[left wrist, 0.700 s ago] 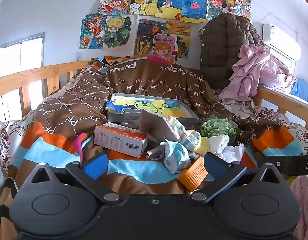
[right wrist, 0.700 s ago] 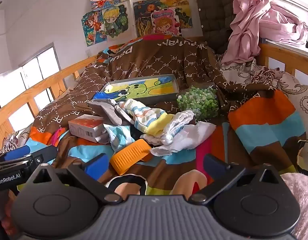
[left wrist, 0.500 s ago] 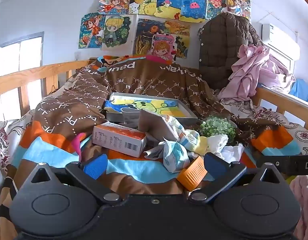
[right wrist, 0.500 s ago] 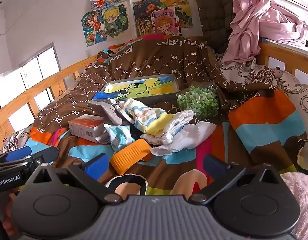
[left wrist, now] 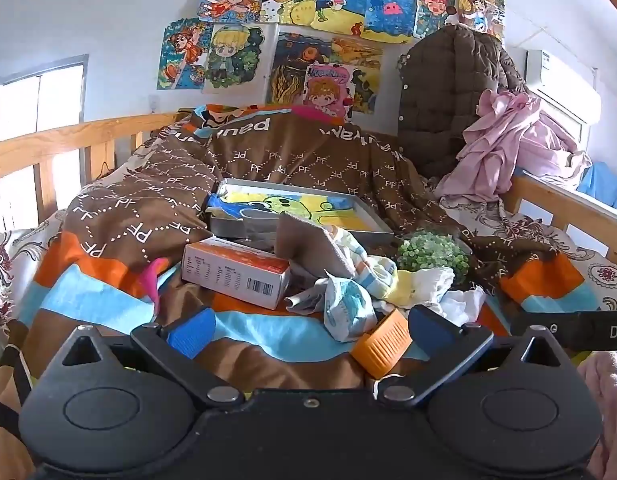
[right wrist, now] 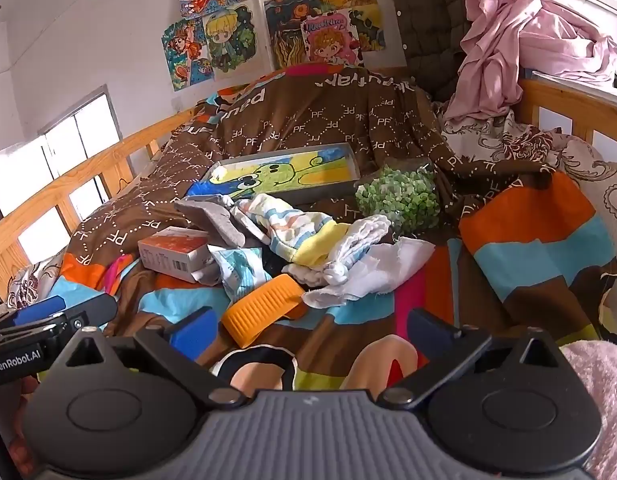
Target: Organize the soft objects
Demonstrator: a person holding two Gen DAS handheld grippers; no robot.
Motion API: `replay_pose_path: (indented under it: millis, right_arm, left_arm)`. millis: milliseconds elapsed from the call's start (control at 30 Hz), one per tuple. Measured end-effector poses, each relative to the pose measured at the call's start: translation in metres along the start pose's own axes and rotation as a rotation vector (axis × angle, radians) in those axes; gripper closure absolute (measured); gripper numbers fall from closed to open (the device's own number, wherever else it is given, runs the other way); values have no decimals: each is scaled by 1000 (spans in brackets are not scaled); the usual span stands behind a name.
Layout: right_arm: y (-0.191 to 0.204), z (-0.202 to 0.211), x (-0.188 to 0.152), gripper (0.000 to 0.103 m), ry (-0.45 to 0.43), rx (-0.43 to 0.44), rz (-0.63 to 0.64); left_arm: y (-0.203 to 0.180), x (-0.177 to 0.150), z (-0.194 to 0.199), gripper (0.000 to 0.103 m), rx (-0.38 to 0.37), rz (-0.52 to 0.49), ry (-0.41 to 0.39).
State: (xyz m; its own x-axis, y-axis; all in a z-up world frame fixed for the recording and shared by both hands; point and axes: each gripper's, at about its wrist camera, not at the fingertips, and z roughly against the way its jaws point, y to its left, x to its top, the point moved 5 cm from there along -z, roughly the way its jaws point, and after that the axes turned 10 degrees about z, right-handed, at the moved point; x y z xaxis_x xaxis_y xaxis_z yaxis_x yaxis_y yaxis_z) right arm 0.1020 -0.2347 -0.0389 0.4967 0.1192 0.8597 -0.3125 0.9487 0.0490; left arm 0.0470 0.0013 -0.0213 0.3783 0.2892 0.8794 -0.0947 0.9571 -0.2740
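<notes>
Currently both grippers hover spread wide, holding nothing. Sock pile [right wrist: 308, 240] sits mid-bed on the striped blanket [right wrist: 540, 240], between the orange box [right wrist: 172, 252] and green pompom ball [right wrist: 400, 200]. From the right gripper [right wrist: 308, 332] it lies straight ahead, long axis running left to right. Left gripper [left wrist: 308, 332] sees the pile [left wrist: 368, 280] ahead-right. Right looks better placed, judging loosely.

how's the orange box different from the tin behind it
The box is closed, white with an orange top and a barcode; the tin is an open shallow grey tray with a yellow-green cartoon inside. The box is smaller and nearer. Both lie on the blanket beside the sock pile.
</notes>
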Motion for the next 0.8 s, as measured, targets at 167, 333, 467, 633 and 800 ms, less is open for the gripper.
replay_pose_path:
  millis: [167, 333, 467, 633, 800]
  right_arm:
    - [1, -2, -1, 0, 0, 0, 0]
    - [-1, -2, 0, 0, 3, 2, -4]
    - [0, -2, -1, 0, 3, 3, -5]
    - [-1, -2, 0, 0, 5, 4, -7]
    - [-1, -2, 0, 0, 6, 5, -8]
  left_arm:
    - [-1, -1, 0, 1, 0, 1, 6]
    - [0, -2, -1, 1, -1, 2, 6]
    - [0, -2, -1, 1, -1, 1, 6]
    - [0, -3, -2, 1, 1, 2, 8]
    - [2, -5, -3, 1, 3, 3, 12]
